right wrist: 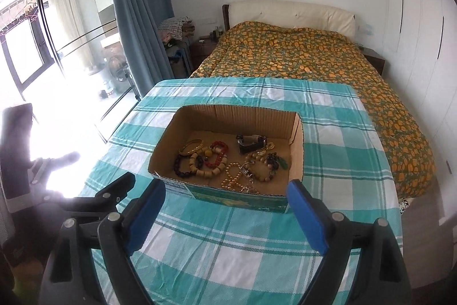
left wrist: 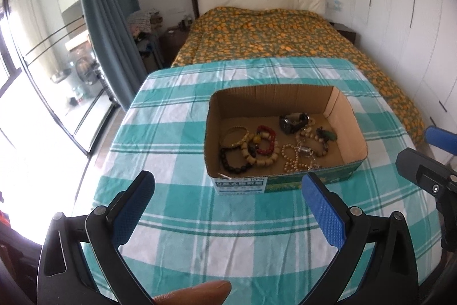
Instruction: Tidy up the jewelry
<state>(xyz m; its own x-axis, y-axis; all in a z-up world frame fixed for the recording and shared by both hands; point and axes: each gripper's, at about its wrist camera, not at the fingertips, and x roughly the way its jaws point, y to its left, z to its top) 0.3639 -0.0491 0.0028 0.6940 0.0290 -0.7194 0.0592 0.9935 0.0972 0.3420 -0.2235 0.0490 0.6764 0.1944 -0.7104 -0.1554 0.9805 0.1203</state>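
Both grippers hung open and empty just short of the box: left gripper, then right gripper. All the jewelry lay piled inside the box on the worktop; none remained outside, so the gathering looked finished.

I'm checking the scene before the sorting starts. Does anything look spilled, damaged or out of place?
Nothing has spilled: all the jewelry sits inside the cardboard box on the checked tablecloth. Inside it is a jumble, though: the bead bracelets overlap one another and the pearl necklace lies tangled with a metal clasp. Both tongs hover open, holding nothing.
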